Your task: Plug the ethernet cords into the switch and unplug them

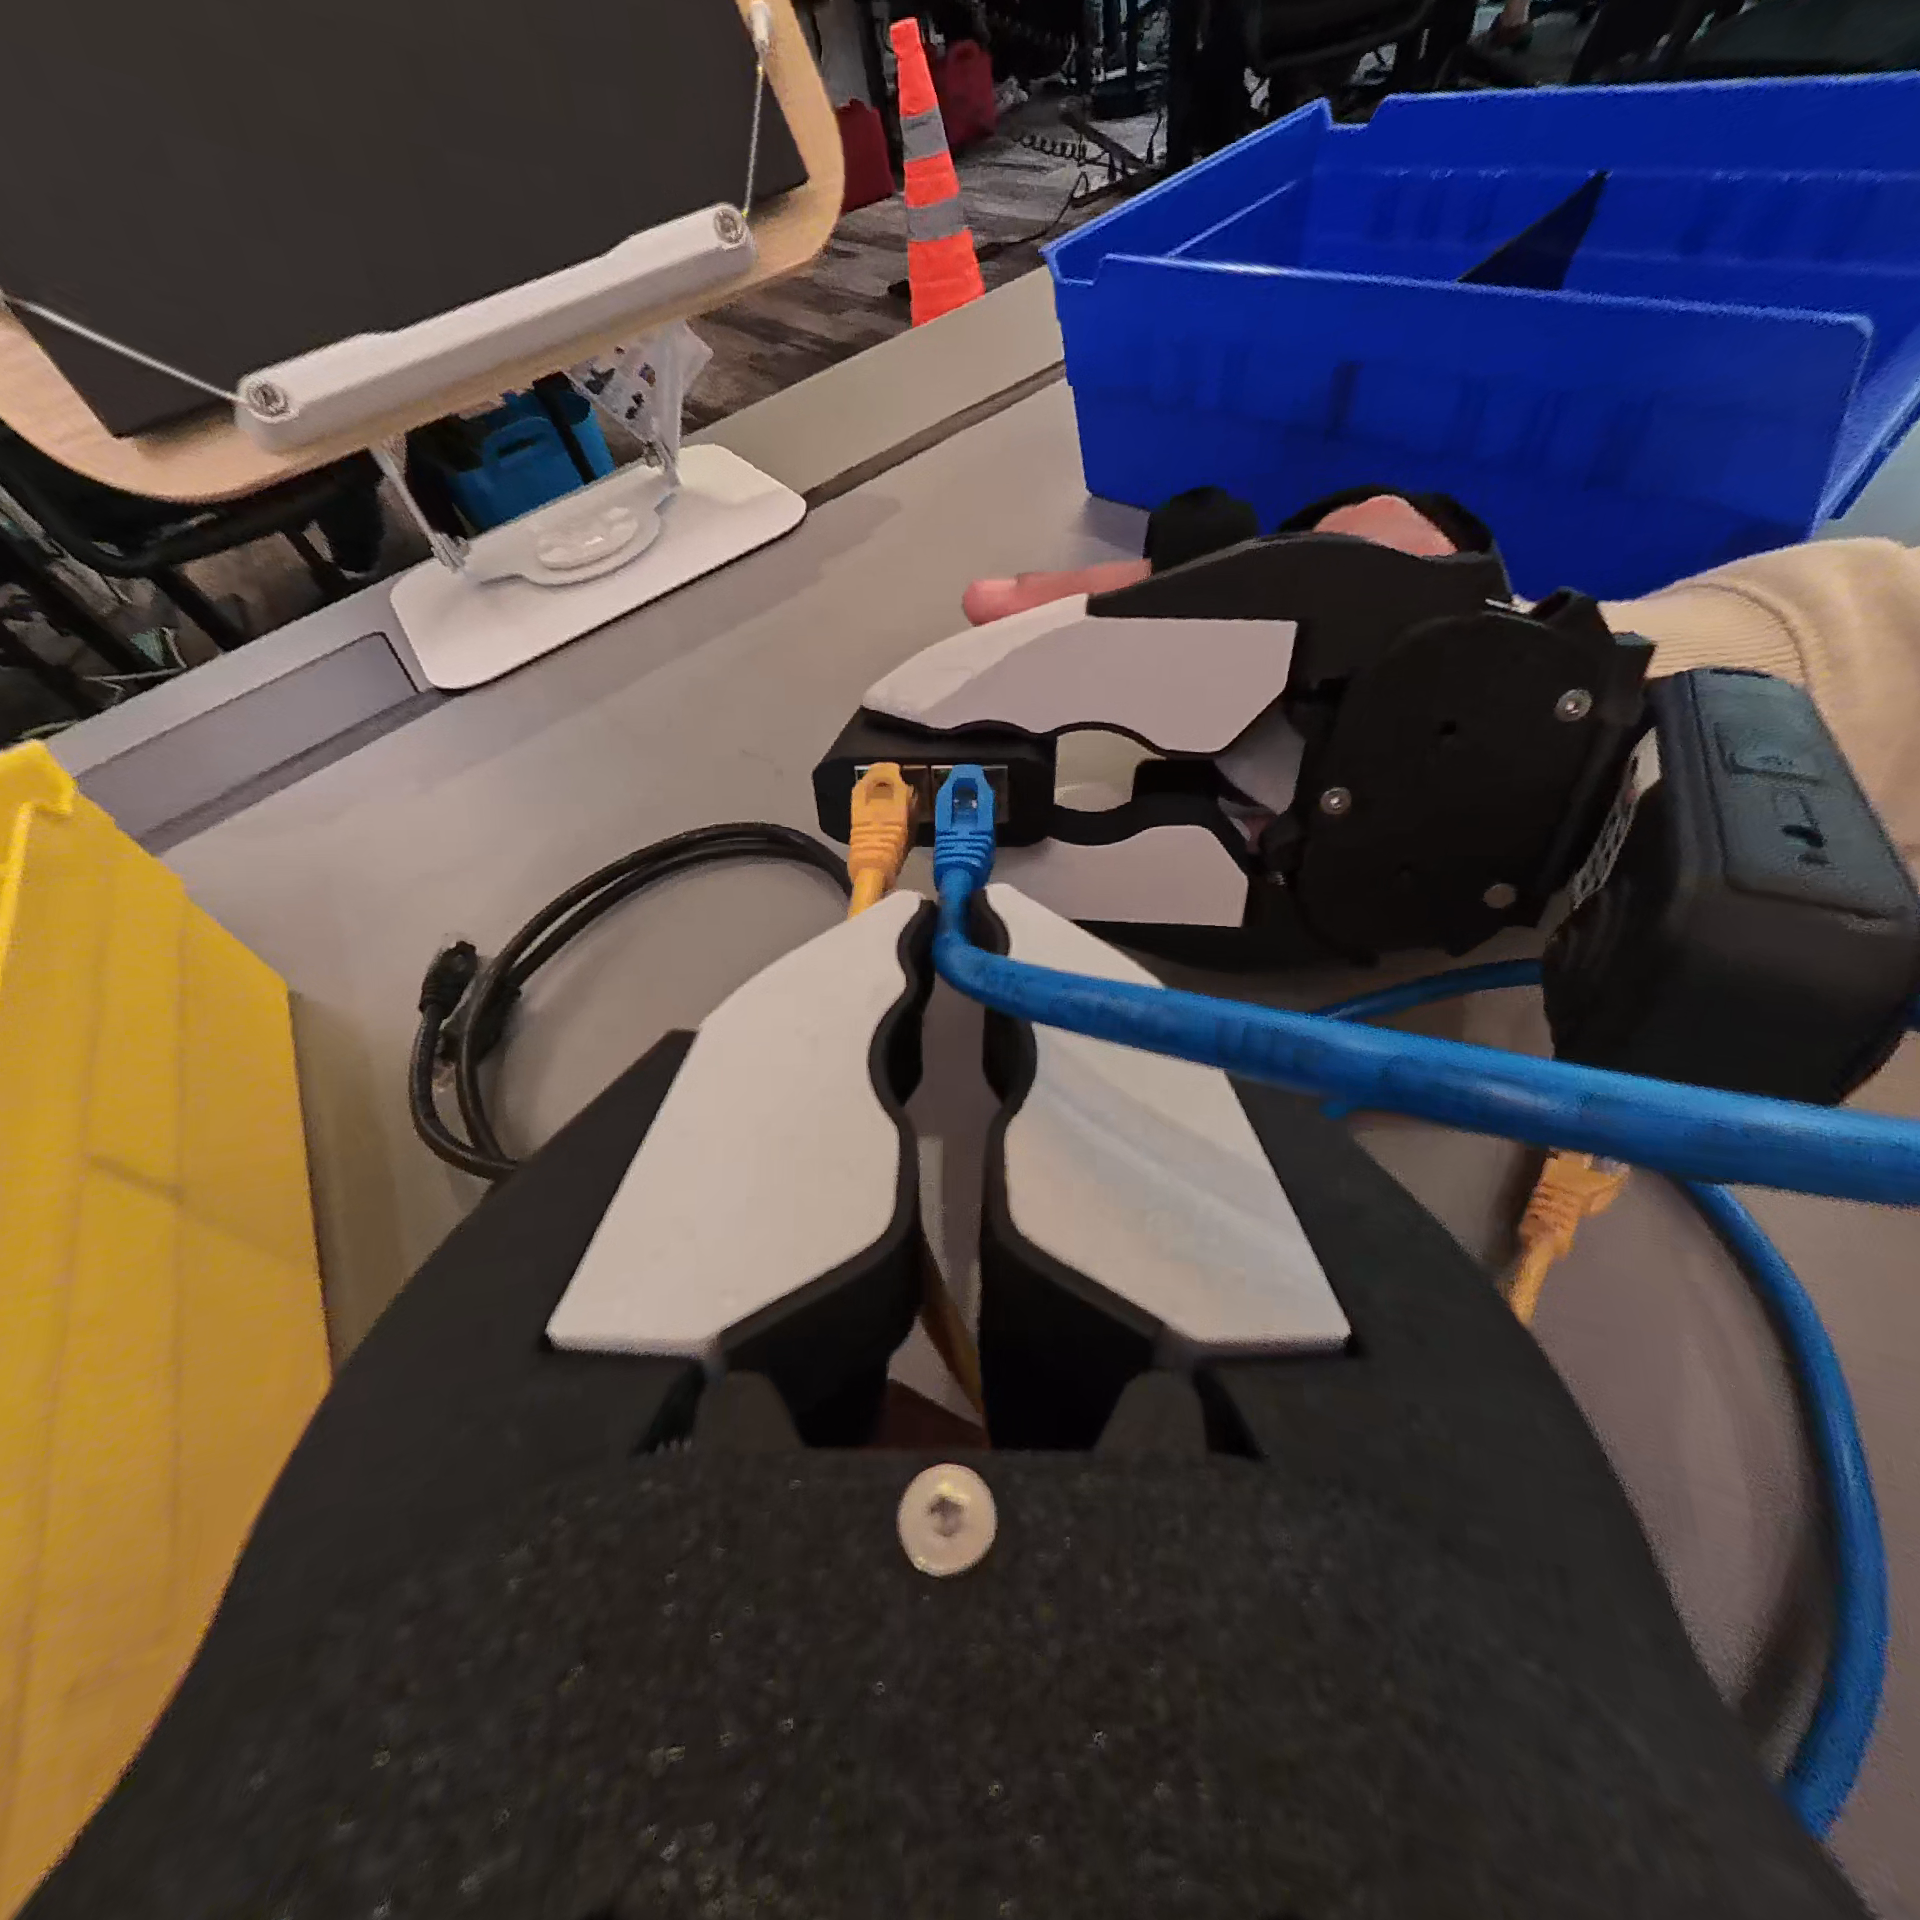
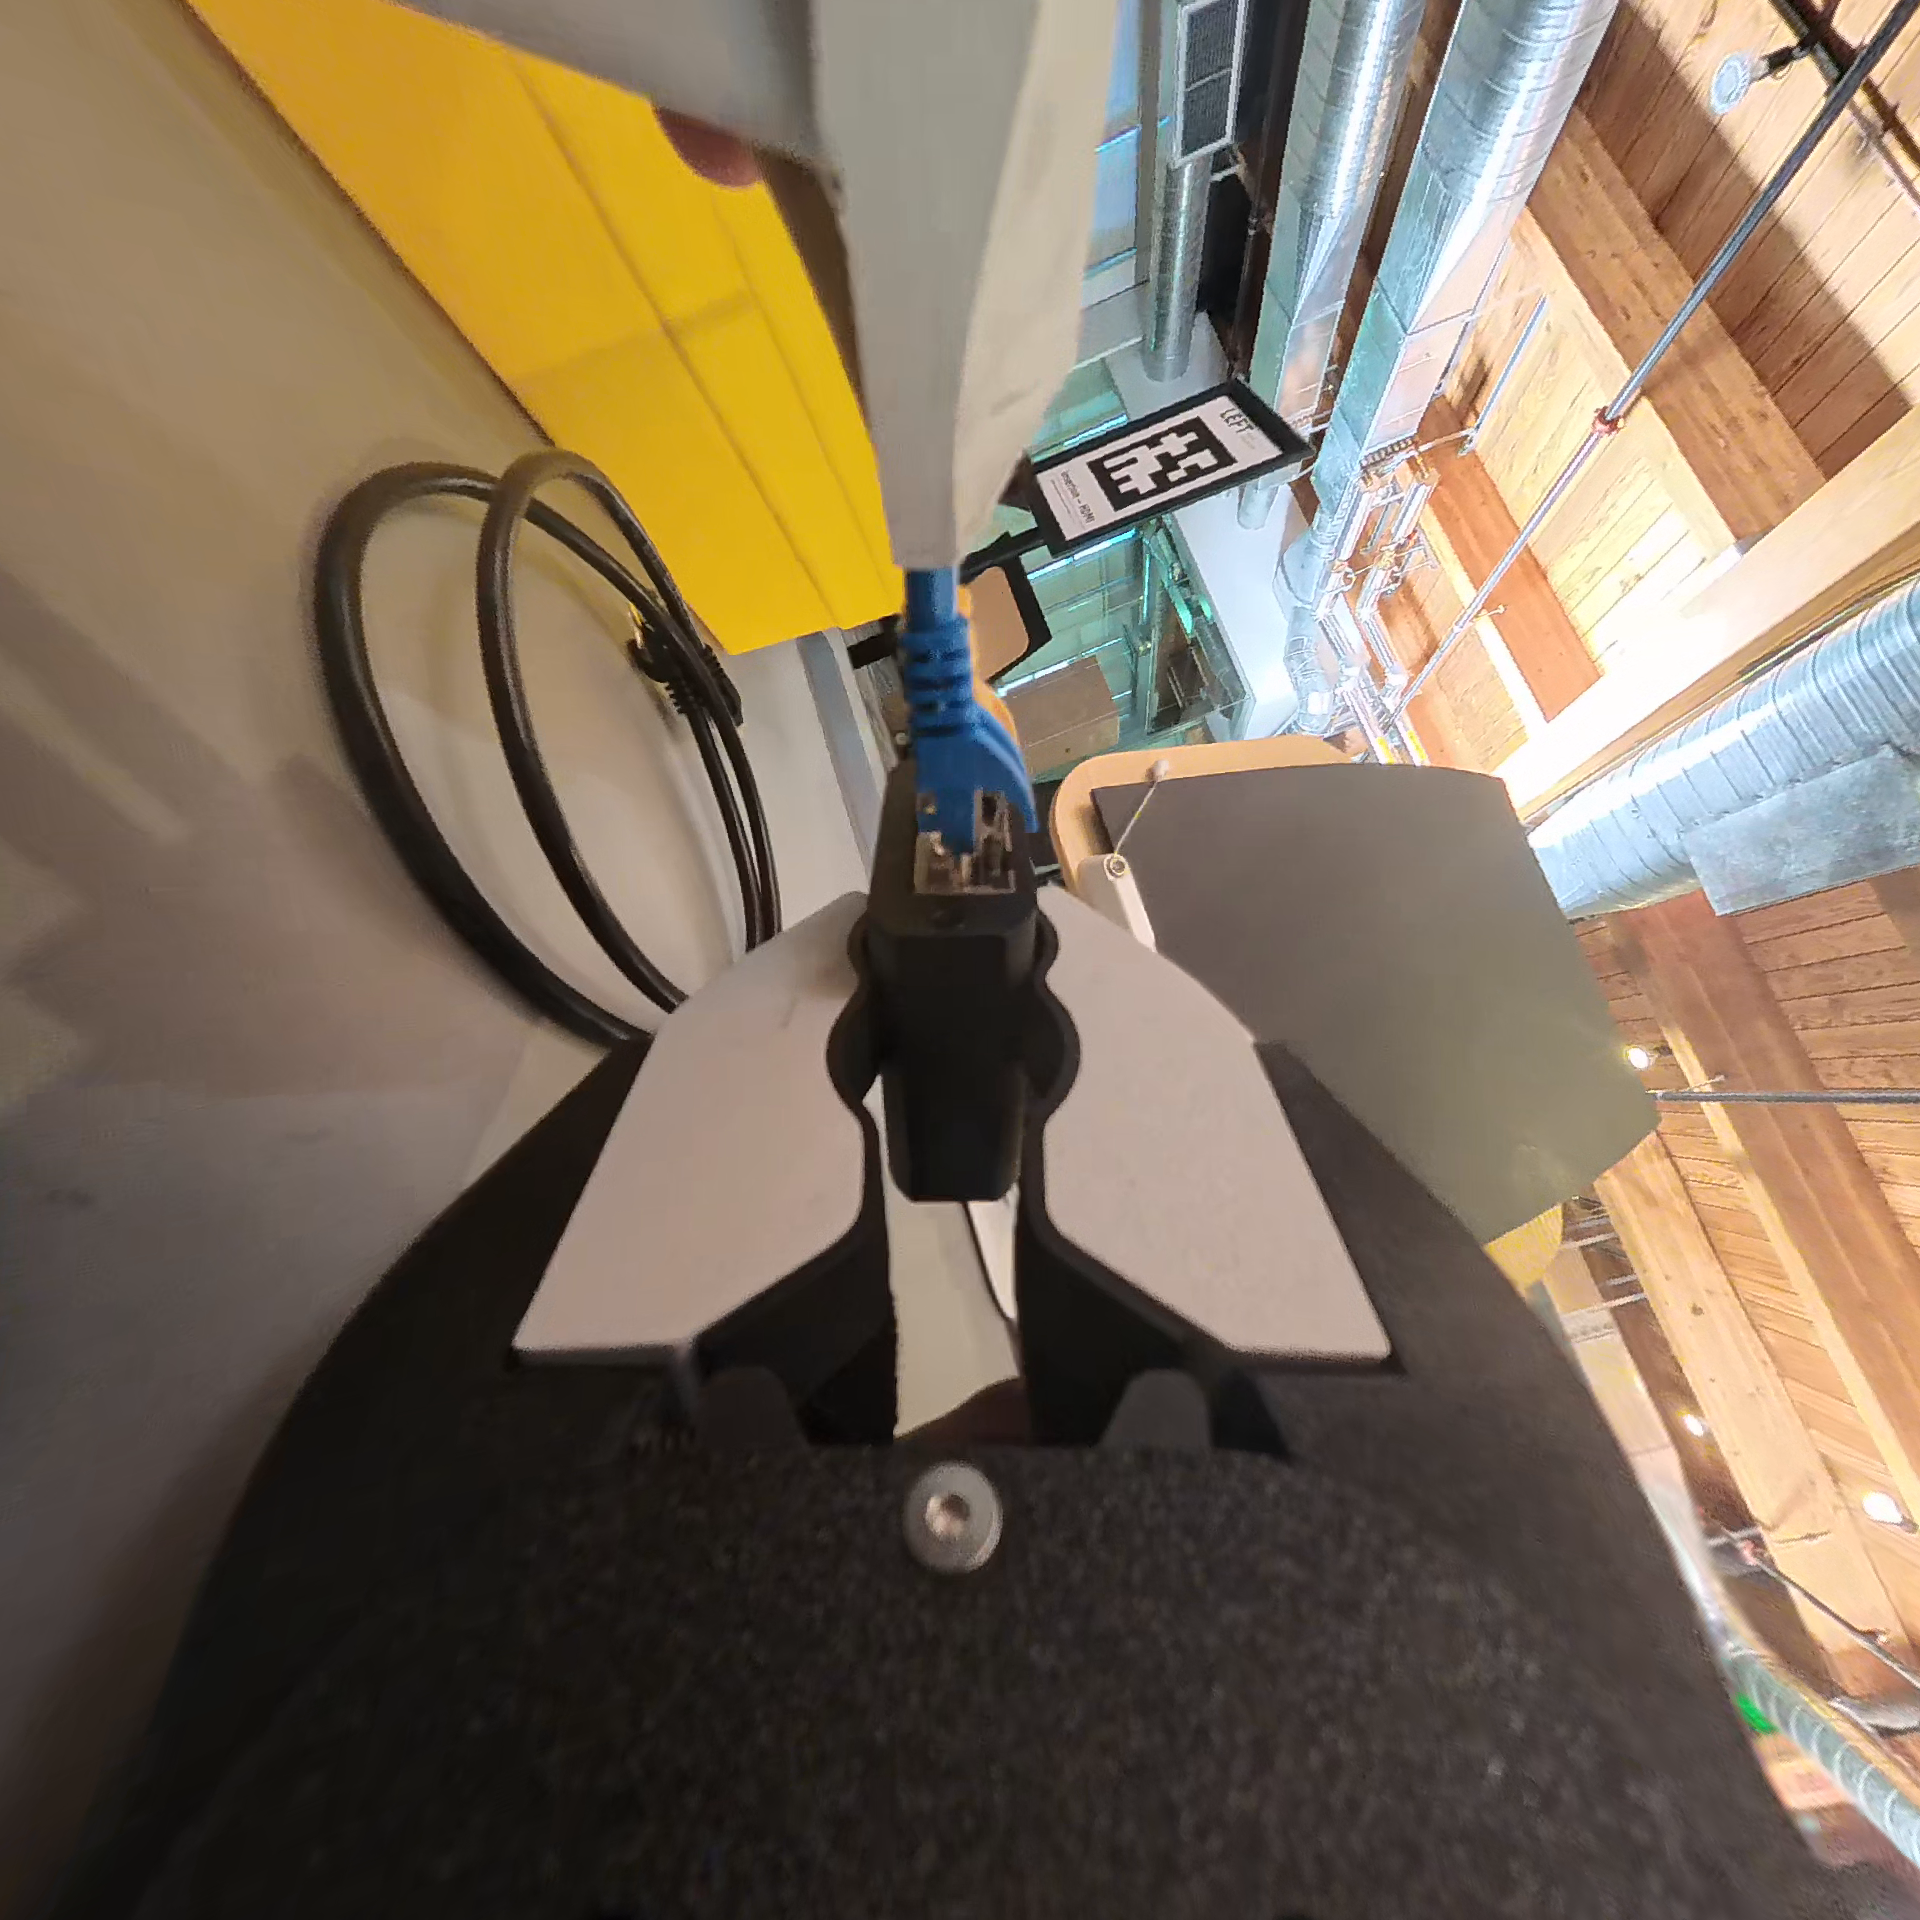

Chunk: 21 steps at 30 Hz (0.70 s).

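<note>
Table (image 1: 582, 790): grey surface on which all items are being kept. Blue bin (image 1: 1455, 343): being stored at the far right; yellow bin (image 1: 135, 1195) at the near left. Right gripper (image 2: 951, 997): being held side-on, its jaws clenched across the black switch (image 1: 940, 784), which is being steadied on the table. Left gripper (image 1: 951, 920): jaws being pressed together on the blue cord (image 1: 1351, 1060) just behind its connector (image 1: 966, 821), which is seated in a port beside the yellow cord (image 1: 878, 831), also seated. Black cord (image 1: 540, 966): lying coiled and unplugged at the left. Handling note, as judged: the blue plug is being either seated or withdrawn; either way the cord is best moved straight along the port axis, the switch being kept clamped, and for withdrawal the latch tab is best pressed first, since pulling on the cable alone may strain it.
</note>
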{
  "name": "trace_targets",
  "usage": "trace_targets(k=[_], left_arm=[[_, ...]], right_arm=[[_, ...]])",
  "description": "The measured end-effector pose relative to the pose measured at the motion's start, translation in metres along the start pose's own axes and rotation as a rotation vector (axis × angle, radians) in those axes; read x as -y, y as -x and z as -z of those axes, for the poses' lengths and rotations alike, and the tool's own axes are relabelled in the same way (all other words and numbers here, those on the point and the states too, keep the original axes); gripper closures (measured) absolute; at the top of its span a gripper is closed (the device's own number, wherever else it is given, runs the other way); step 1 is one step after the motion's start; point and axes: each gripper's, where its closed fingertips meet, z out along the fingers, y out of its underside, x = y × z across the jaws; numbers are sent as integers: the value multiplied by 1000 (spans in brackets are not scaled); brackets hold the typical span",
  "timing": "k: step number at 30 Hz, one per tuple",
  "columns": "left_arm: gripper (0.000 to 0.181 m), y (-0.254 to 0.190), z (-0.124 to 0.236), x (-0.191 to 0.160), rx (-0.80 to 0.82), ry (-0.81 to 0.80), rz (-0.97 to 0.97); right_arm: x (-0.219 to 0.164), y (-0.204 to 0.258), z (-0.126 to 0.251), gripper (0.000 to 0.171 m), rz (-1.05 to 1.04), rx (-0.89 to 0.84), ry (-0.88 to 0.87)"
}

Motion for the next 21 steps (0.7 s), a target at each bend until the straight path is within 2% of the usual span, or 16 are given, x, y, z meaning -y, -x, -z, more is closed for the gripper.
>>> trace_targets(k=[12, 17, 21], left_arm=[[176, 2, -1, 1, 10, 9, 7], [176, 4, -3, -6, -48, 23, 50], [176, 10, 4, -10, -136, 21, 66]], right_arm=[[2, -1, 1, 148, 6, -12, 26], [-1, 7, -2, 147, 9, 41, 11], [4, 22, 2, 146, -119, 181, -26]])
